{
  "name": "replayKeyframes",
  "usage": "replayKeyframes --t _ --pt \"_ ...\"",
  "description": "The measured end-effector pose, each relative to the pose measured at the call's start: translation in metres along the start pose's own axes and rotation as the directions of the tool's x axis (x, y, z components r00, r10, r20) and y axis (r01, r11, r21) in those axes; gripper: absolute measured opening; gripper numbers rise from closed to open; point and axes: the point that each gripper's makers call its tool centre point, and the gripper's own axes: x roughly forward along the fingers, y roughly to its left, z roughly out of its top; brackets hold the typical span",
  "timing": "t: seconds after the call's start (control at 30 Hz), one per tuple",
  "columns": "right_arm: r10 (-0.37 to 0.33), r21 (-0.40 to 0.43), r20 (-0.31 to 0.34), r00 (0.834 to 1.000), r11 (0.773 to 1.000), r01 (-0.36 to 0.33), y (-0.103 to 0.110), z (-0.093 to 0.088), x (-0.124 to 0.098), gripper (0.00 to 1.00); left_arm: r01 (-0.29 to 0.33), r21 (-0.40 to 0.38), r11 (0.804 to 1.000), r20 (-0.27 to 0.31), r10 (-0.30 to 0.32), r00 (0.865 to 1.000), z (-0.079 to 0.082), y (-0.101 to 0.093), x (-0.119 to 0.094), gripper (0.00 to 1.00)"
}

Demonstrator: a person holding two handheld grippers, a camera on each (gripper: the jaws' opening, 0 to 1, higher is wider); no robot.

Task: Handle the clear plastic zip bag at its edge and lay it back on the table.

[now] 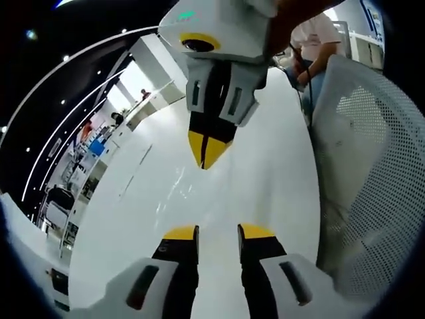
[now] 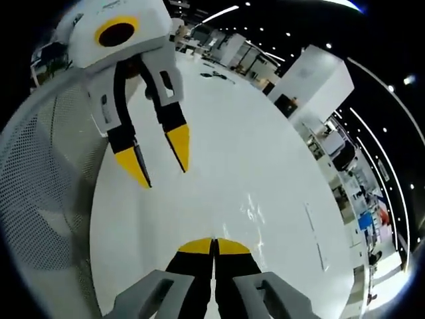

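Zip bag (image 2: 255, 211) flat on table (image 2: 265, 153), right gripper (image 2: 214, 244) closed

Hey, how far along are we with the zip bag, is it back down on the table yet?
Done, seemingly: faint glints on the white table suggest the clear bag lies flat there, though it is hard to make out. In hand: nothing visible; the left gripper is open, the right gripper shut with no film visibly pinched. Left: possibly just drawing both grippers away.

The bag (image 2: 255, 209) is clear and barely visible. It lies flat on the white table (image 2: 265, 153), showing only faint glints.
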Motion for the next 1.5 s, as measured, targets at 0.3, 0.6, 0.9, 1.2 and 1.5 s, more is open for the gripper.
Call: replayKeyframes --t 0.3,0.6,0.9,1.2,1.5 --pt "0.001 -0.001 -0.017 1.0 1.0 -0.001 -0.003 -0.008 0.006 0.0 -0.05 -0.065 0.997 -0.032 0.048 0.998 -0.023 0.01 -0.011 0.29" --pt "-0.005 -0.003 -0.035 0.999 1.0 0.005 -0.008 -0.011 0.011 0.0 -0.077 -0.136 0.988 -0.042 0.072 0.997 -0.037 0.015 -0.017 0.33" --pt "-0.014 -0.009 -0.048 0.999 1.0 0.013 -0.015 -0.013 0.017 0.0 -0.062 -0.264 0.962 0.021 0.07 0.997 -0.032 0.014 -0.019 0.42" --pt "-0.017 0.005 -0.057 0.998 1.0 0.017 -0.02 -0.017 0.023 0.0 -0.045 -0.349 0.936 0.056 0.069 0.996 -0.029 0.013 -0.02 0.53" --pt "-0.023 0.028 -0.069 0.997 0.999 0.025 -0.028 -0.026 0.035 0.0 -0.064 -0.474 0.878 0.045 0.097 0.994 -0.033 0.019 -0.019 0.75"
